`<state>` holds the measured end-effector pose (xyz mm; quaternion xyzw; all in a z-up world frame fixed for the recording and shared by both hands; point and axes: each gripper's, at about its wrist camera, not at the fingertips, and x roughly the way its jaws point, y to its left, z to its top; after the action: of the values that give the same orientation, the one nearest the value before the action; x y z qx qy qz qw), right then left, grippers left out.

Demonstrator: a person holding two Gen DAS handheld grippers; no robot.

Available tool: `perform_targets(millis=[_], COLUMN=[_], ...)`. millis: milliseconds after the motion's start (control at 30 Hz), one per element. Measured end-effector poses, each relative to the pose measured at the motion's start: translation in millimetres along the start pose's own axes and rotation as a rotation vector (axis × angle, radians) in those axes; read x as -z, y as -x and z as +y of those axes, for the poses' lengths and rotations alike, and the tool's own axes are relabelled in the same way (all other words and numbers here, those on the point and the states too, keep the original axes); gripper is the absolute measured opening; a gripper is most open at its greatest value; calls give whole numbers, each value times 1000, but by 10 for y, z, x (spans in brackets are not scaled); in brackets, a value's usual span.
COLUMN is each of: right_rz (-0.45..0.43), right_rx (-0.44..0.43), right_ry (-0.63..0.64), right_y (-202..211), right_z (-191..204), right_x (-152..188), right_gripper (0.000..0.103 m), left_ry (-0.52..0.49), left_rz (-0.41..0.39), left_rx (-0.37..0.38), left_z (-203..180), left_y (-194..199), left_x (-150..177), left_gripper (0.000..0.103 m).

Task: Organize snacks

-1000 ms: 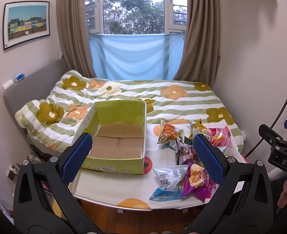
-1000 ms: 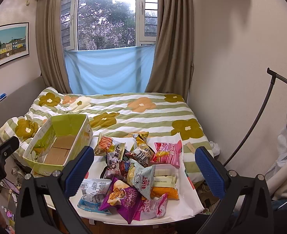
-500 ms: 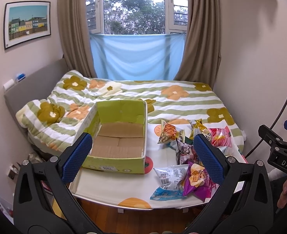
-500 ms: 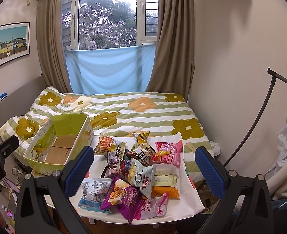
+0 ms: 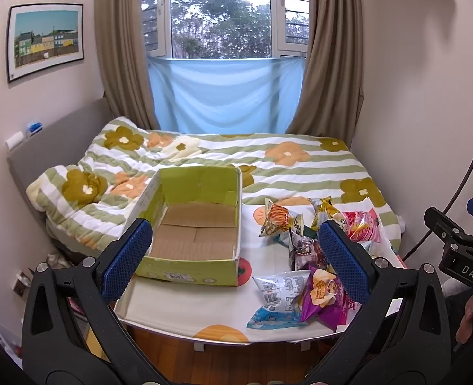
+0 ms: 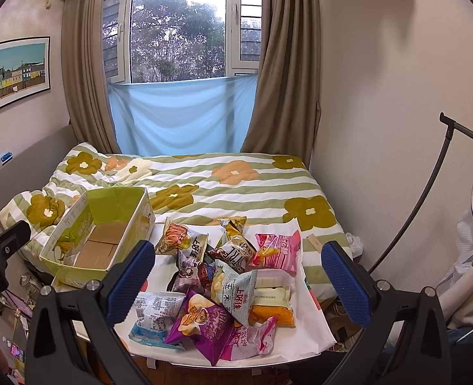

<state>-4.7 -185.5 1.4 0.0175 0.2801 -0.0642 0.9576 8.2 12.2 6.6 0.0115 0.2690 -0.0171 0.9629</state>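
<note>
Using the green cardboard box (image 5: 191, 224) as the anchor here. It sits open-topped on the white cloth (image 5: 185, 308) at the foot of the bed, and only bare brown cardboard shows on its floor. In the left wrist view its near left corner is covered by the left gripper (image 5: 233, 256)'s blue pad, so that bit is hidden. That gripper's jaws are spread wide with nothing between them, hanging in front of the box and well short of it.

Right of the box is the snack pile (image 6: 226, 282), all on the same cloth and none of it in the box. Closest to the box is an orange-and-white packet (image 5: 279, 221), apart from the box wall. Further right and nearer the camera there's a white packet with a barcode (image 6: 156, 309), a purple chip bag (image 6: 204, 324), a pale blue-green bag (image 6: 238, 292) lying on top of others, a pink packet (image 6: 278, 250) at the far right of the heap, and an orange one (image 6: 273, 314) mostly buried. Several packets in the middle overlap so much they're hard to tell apart, and most of the print is too small to read.

The right gripper (image 6: 236, 276) is gaping wide too, holding nothing, hovering over the pile, right of the box. Its pads block parts of the cloth edge. The left view catches part of a hand (image 5: 470, 317) at its right edge, mostly cut off.
</note>
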Motion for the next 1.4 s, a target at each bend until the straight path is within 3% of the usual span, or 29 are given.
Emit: perform_targets(millis=[267,467,633,767,1067,1400], right_rz=[-7,26,115,212,382,502], right_rx=[6,-25,-58,-141,-315,-350], right_ry=[-8,-54,-60,-69,-171,-322], right_y=[-2,-75,-329,-647,-1323,-1816], right_z=[-8,-208,-299,-367,-312,-103], right_x=[24,113,301,574,1084,1437], right_gripper=[103,103,103,103,103,103], left_ry=[-2,18,48,53,3,-46], left_rz=[6,114,252,349,477,556], left_rx=[7,49,102,116,150,224], left_z=[-20,-22,-107,-246,-496,-523], left_y=[13,-273,-688,-1016,-1737,-2239], left_x=[8,103,362,637,1266,1660], left_gripper=[103,103,103,103,102,102])
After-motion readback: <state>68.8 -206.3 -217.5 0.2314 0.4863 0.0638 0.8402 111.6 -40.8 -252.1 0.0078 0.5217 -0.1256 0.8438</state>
